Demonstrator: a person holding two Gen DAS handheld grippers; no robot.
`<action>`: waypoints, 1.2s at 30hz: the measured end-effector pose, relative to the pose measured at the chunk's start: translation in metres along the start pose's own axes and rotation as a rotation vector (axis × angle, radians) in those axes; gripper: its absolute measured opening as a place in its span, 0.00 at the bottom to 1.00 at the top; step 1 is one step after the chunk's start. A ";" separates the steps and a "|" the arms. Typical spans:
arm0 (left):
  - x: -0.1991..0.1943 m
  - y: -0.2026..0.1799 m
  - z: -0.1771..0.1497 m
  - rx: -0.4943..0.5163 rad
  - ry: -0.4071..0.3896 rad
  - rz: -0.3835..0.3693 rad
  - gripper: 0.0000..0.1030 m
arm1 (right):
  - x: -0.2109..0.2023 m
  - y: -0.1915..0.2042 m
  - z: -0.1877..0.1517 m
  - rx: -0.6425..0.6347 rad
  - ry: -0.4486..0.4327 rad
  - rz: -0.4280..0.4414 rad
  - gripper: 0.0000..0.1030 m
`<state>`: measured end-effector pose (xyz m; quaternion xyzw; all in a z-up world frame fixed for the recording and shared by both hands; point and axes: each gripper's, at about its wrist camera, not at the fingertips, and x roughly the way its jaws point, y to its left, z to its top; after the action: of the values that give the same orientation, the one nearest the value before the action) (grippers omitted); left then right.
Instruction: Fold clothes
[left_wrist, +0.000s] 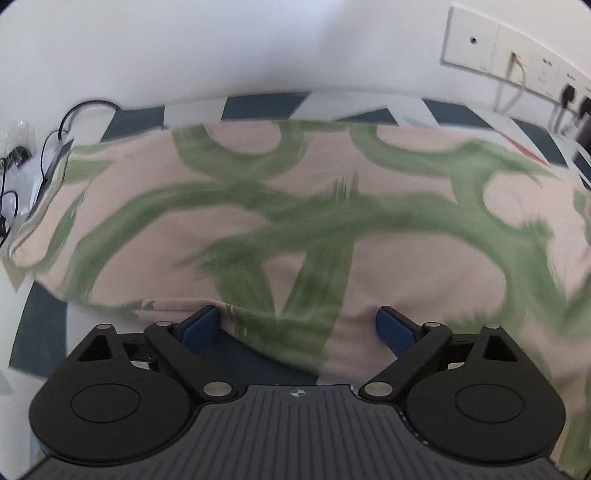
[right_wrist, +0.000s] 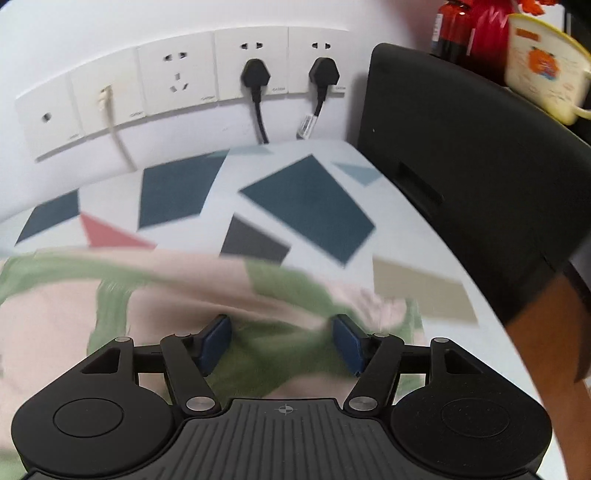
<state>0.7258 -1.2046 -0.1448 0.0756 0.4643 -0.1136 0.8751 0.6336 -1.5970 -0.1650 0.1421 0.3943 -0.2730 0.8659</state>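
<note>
Nearest the lens in the left wrist view is the left gripper (left_wrist: 297, 326), its blue fingers (left_wrist: 201, 325) spread wide apart. The near hem of the garment (left_wrist: 295, 221), a pink cloth with broad green loops, is seen draped between them, though nothing is clamped. To the left of the fingers, the cloth ends in a corner near some black cables (left_wrist: 22, 162); ahead and to the right it stretches wide across the patterned tablecloth (left_wrist: 258, 105), so its long axis is judged to run crosswise to the fingers.

In the right wrist view the right gripper (right_wrist: 282, 341) is likewise held with its fingers (right_wrist: 218, 341) apart, and the garment (right_wrist: 166, 295) is bunched between and just ahead of them, its ruffled right edge lying just past the right finger. Beyond it, bare tablecloth (right_wrist: 306, 206) runs to the wall sockets (right_wrist: 177, 77), with a black box (right_wrist: 461, 166) at the right.

Both grippers are judged equally near the near hem. The coming move is judged to turn on closing on that hem and carrying it forward, away from the fingers, toward the far edge. Both views are blurred by motion.
</note>
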 end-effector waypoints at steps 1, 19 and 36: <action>0.005 -0.002 0.006 -0.019 -0.002 0.009 0.97 | 0.006 -0.003 0.008 0.000 0.000 0.000 0.58; 0.037 0.000 0.046 -0.115 -0.011 0.101 0.96 | 0.079 -0.005 0.091 0.071 -0.066 -0.015 0.61; -0.108 0.025 -0.043 -0.180 -0.054 -0.141 0.99 | -0.120 0.004 -0.036 0.147 -0.245 0.015 0.99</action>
<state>0.6400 -1.1562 -0.0787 -0.0394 0.4528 -0.1347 0.8805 0.5492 -1.5340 -0.0966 0.1737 0.2633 -0.3101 0.8968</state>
